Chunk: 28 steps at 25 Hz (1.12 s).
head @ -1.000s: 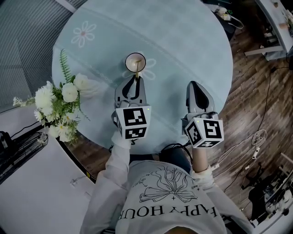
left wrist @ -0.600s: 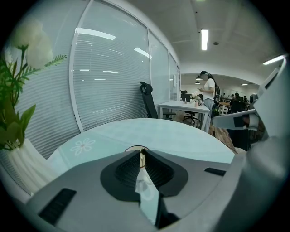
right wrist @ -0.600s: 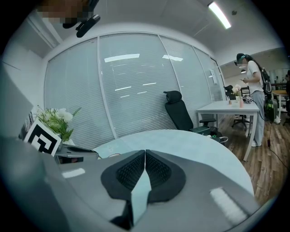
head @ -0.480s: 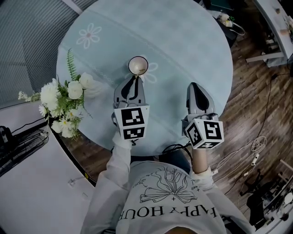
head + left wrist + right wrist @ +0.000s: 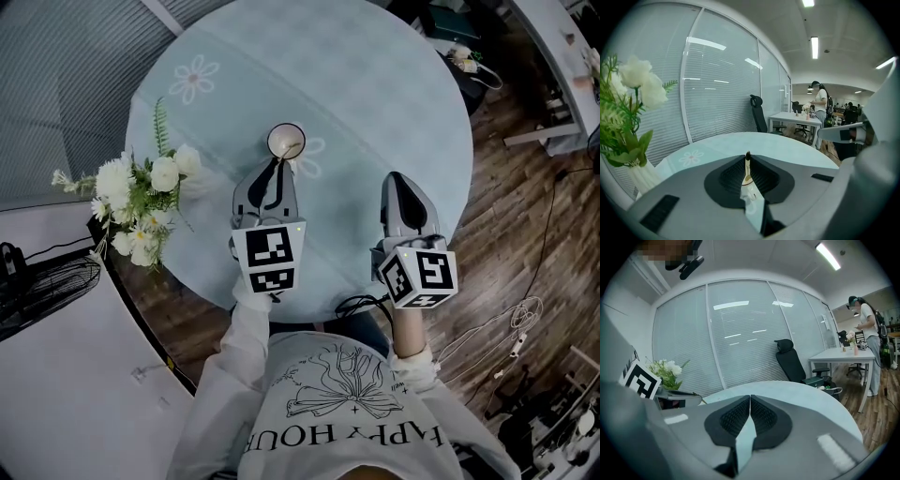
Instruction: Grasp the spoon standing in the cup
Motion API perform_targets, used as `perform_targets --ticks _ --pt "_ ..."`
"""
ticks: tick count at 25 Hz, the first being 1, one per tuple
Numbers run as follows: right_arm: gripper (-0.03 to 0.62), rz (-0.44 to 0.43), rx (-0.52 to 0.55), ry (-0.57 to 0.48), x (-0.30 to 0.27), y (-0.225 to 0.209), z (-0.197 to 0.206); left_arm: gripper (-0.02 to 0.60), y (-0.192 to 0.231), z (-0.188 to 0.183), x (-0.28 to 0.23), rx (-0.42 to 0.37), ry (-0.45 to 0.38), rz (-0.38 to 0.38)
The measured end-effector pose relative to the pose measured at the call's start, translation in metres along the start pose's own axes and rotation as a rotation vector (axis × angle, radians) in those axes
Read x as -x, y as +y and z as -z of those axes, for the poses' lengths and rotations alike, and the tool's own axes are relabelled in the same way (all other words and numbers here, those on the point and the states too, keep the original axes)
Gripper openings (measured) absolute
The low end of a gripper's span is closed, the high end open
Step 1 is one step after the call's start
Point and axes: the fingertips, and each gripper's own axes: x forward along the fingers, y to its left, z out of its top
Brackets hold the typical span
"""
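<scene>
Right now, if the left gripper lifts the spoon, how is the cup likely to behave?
The cup looks small and narrow, so it is probably light and may tip if the spoon drags on its rim. It stands free on the table, so it could slide. The left gripper grips the slim, rigid-looking handle; a straight-up pull seems safest.

Left gripper view: the left gripper [image 5: 747, 158] hides most of the cup [image 5: 749, 187]. Only a sliver shows through the jaw gap, behind the spoon [image 5: 747, 166], whose bowl is out of sight. The flowers [image 5: 633, 79] are cut by the left edge and their vase [image 5: 641, 176] is partly covered. The distant person [image 5: 819, 101] is too small to detail.
</scene>
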Motion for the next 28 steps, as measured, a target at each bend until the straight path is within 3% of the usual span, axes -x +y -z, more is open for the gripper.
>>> perform_targets --ticks 12,21,28 --pt "0.014 -0.086 0.009 -0.059 0.003 0.027 -0.028 0.034 0.003 -0.034 0.045 0.019 -0.088 -0.036" --pt "0.012 -0.102 0.033 -0.123 0.015 0.051 -0.059 0.011 0.010 -0.059 0.073 0.035 -0.155 -0.069" --pt "0.012 -0.088 0.048 -0.168 0.024 0.061 -0.078 0.011 0.005 -0.068 0.085 0.039 -0.182 -0.014"
